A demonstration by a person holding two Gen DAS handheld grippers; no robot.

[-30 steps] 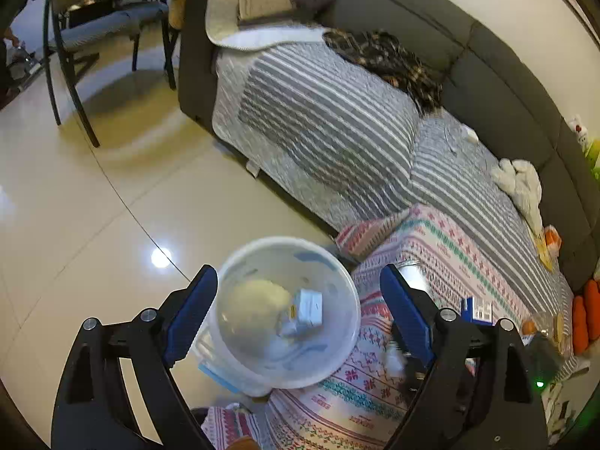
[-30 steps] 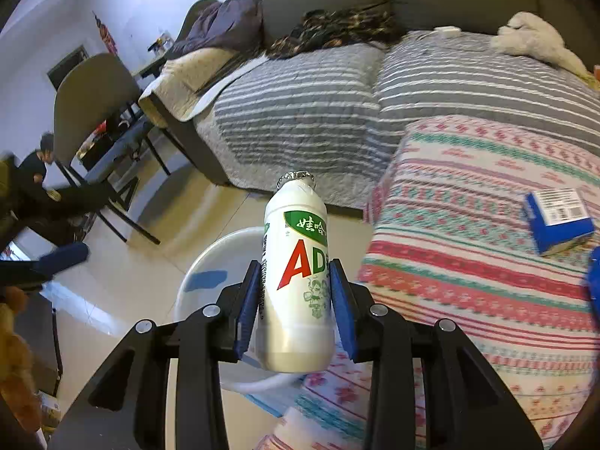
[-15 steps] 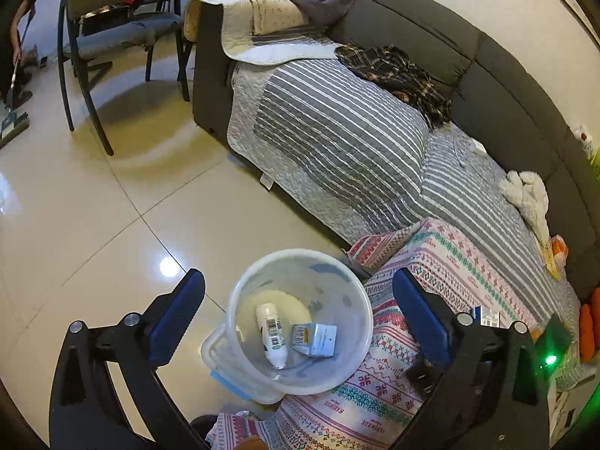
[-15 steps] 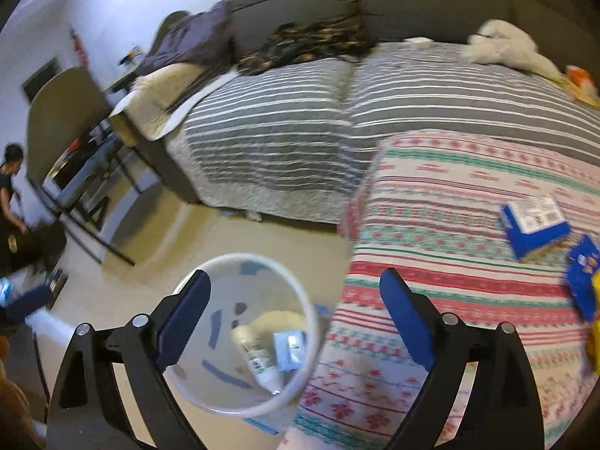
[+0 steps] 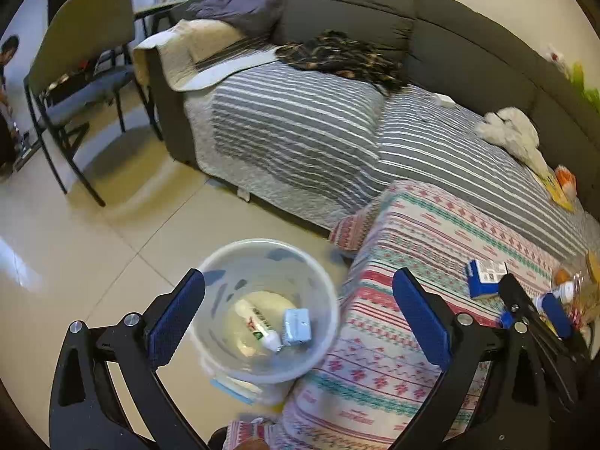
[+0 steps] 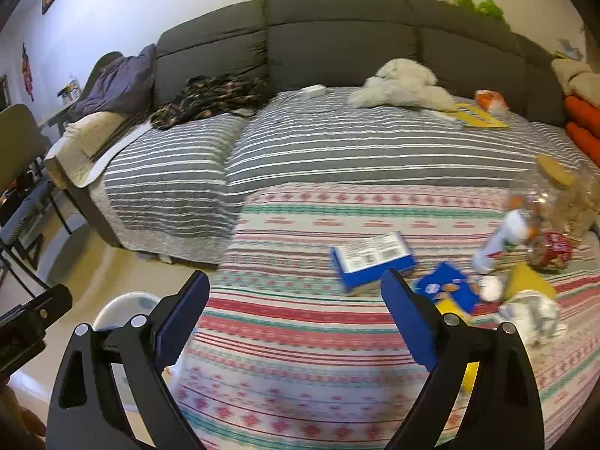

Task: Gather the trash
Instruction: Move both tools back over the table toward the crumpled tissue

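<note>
A living room with pale glossy floor tiles and a long dark-grey sofa under grey-and-white striped covers frames the scene; in front of the sofa stands a low surface draped in a red, green and white patterned cloth (image 6: 300, 322), and the rubbish lies scattered on its right part. The right gripper (image 6: 296, 300) hangs above the cloth's near-left area with its blue-padded jaws spread wide and nothing between them. The nearest piece, a flat blue-and-white cardboard box with a barcode panel (image 6: 371, 258), lies just ahead of the jaws and a little to their right, its long axis running roughly left to right and slightly tilted, so the jaws would likely have to close across its short width. Beyond it sit a blue snack wrapper (image 6: 448, 288), a white bottle lying on its side (image 6: 498, 240) and what seems to be crumpled white paper (image 6: 532, 311), though blur leaves that uncertain. The left gripper (image 5: 300, 315), jaws likewise wide apart and empty, hovers over the translucent white plastic bucket (image 5: 318, 288) on the floor at the cloth's left edge, which already holds a white bottle and a small pale box. The right hand is clearly the nearer to the remaining trash.
</note>
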